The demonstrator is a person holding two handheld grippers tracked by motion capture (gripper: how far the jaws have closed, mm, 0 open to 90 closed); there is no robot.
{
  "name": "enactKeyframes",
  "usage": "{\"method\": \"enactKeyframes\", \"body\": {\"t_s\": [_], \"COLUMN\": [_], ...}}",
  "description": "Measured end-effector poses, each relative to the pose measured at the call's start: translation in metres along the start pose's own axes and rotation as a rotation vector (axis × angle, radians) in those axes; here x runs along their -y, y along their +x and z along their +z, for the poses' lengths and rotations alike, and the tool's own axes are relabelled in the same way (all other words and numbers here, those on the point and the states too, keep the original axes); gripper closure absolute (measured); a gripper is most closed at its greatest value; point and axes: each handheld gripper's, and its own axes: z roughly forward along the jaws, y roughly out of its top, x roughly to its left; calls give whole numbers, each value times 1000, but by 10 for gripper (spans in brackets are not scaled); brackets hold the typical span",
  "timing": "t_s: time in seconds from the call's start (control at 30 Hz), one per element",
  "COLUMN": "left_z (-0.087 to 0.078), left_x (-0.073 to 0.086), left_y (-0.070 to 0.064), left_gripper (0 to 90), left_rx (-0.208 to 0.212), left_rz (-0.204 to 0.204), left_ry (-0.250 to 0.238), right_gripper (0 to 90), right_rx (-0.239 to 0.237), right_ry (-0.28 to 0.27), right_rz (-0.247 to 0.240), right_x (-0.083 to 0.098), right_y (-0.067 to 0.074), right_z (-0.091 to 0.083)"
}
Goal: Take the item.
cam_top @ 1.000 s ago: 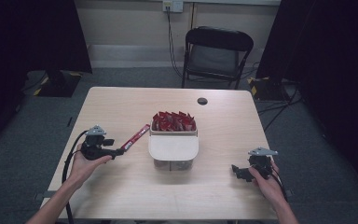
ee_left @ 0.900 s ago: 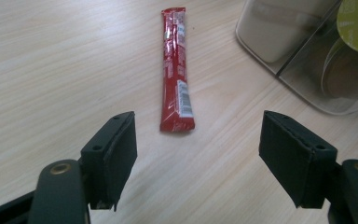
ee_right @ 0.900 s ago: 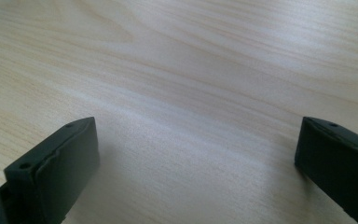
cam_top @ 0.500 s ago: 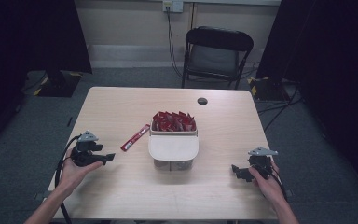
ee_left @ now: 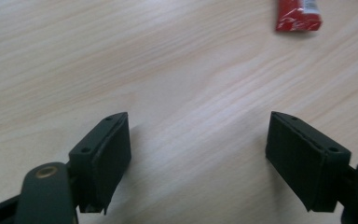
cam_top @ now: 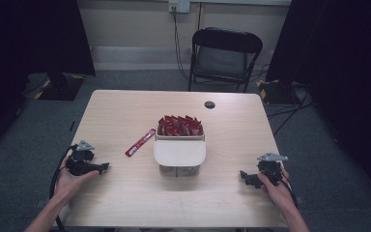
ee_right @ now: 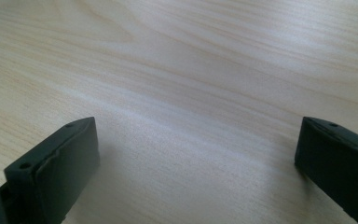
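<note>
A long red stick packet [cam_top: 140,142] lies flat on the wooden table [cam_top: 121,111], left of a white container [cam_top: 179,153] whose back half is packed with red packets [cam_top: 179,125]. My left gripper [cam_top: 104,166] rests low near the table's front left, apart from the stick. Its jaws have just been opening and stand open with bare wood between them [ee_left: 198,158]. The stick's end [ee_left: 298,14] shows at the top right of the left gripper view. Over the front right of the table my right gripper [cam_top: 244,176] is open with nothing between its jaws [ee_right: 196,163].
A small black round object [cam_top: 209,104] sits near the table's far edge. A black folding chair [cam_top: 224,53] stands behind the table. Dark curtains flank the room on both sides.
One second ago the left gripper held the red stick beside the container. The stick now lies on the table, and the left gripper has drawn back to the front left. The right gripper stayed put.
</note>
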Motion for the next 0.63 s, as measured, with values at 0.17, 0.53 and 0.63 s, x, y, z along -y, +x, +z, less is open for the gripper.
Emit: {"method": "enactKeyframes", "body": {"t_s": [0.17, 0.53, 0.63], "left_z": [3, 5, 5], "left_x": [5, 12, 12], "left_y": [1, 0, -2], "left_gripper": [159, 133, 125], "left_rx": [0, -11, -28], "left_rz": [-1, -8, -26], "left_ry": [-54, -115, -113], "right_gripper": [0, 0, 0], "right_rx": [0, 0, 0], "right_ry": [0, -1, 0], "right_rz": [0, -1, -1], "right_x": [0, 0, 0], "right_y": [0, 0, 0], "right_z": [0, 0, 0]}}
